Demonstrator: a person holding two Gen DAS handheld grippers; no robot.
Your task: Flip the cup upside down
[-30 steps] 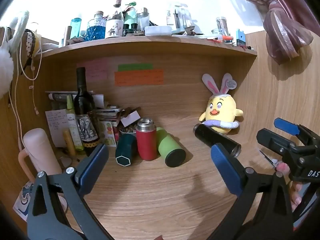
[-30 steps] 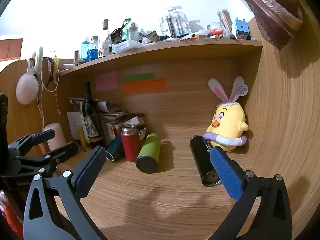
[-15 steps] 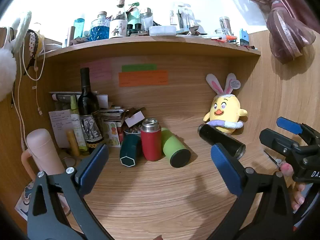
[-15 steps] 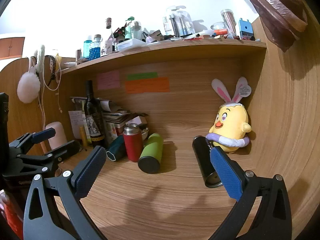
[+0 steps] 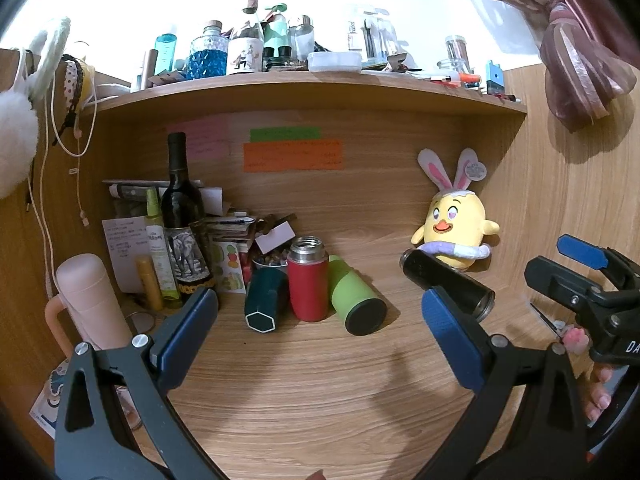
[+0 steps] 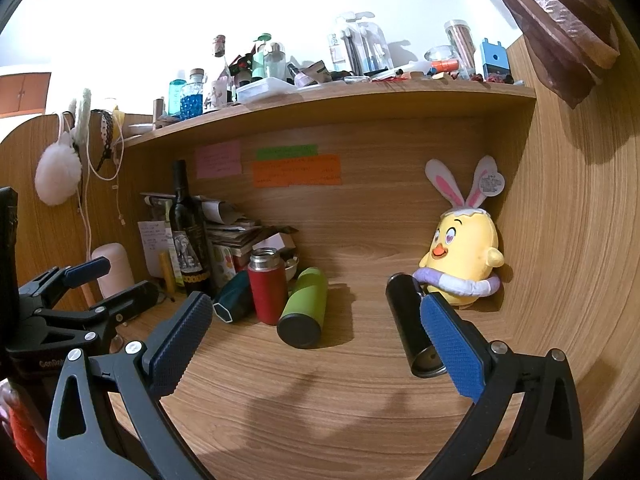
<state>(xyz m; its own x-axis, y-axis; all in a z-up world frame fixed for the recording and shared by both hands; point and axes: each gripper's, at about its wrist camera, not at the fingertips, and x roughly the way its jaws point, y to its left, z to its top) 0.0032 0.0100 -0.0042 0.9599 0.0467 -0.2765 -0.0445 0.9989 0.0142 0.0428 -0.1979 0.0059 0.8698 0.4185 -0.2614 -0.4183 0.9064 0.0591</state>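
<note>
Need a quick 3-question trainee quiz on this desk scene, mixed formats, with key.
1. True or false: the red cup stands upright with its mouth open.
2. Which lies nearest the plush chick? A) green cup B) black cup C) wine bottle
3. Fill in: both the left gripper and the right gripper are ____ and hold nothing.

Key: 1 true; 2 B; 3 open.
</note>
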